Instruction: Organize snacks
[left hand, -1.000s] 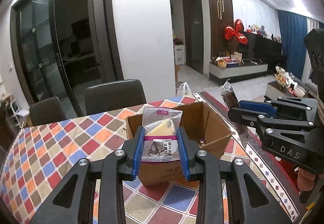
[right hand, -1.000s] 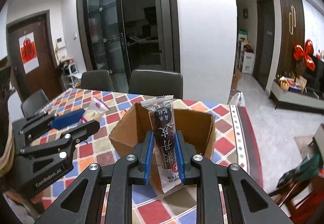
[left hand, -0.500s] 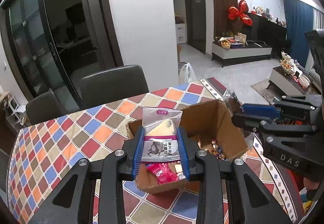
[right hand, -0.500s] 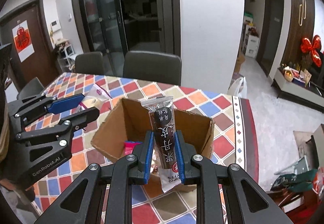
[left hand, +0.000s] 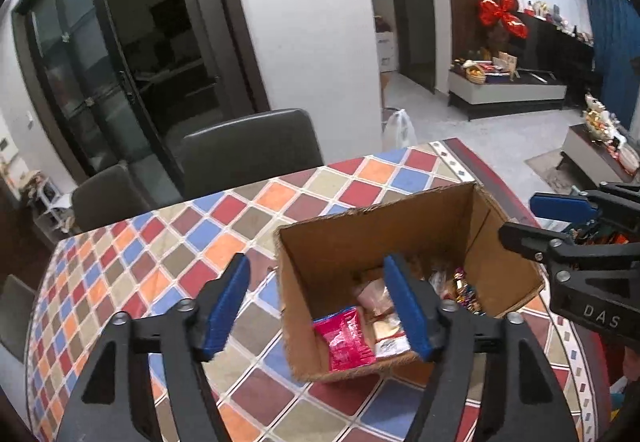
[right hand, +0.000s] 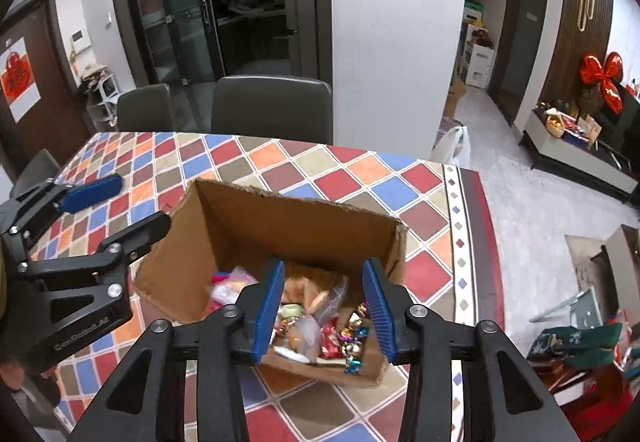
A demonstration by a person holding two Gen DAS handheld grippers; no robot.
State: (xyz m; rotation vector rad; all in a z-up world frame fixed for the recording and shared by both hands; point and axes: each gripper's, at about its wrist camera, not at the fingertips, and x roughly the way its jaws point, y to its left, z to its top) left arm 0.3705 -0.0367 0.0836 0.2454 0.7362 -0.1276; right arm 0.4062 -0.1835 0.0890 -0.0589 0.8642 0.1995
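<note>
Two fisheye views look down along a pair of hand-held tongs at a cardboard box (left hand: 360, 242) standing open on a counter (left hand: 168, 242) covered with a cloth of red, blue, orange and tan diamonds.

In the left wrist view, the left tongs (left hand: 316, 306) fill the lower part of the frame. Their blue-padded jaws are spread and opening wider, with nothing pinched between them. The left pad hangs over the counter just outside the box; the right pad is over the box's interior. Inside the box, at lower centre, lies a pink snack packet (left hand: 346, 342) beside a pale packet with a white label (left hand: 386, 334), and a heap of shiny wrapped candies (left hand: 464, 290) sits toward the right wall. The right tongs (left hand: 560, 222) enter from the right edge of the frame, above the box's right rim.

In the right wrist view, the right tongs (right hand: 324, 306) occupy the lower centre, jaws apart and opening, with nothing gripped. Between and below them the box (right hand: 288, 226) shows mixed snacks, including colourful foil candies (right hand: 352, 338) and clear-wrapped pieces. The left tongs (right hand: 104, 206) reach in from the left edge of the frame. Two dark chairs (right hand: 272, 106) stand behind the counter at upper centre.
</note>
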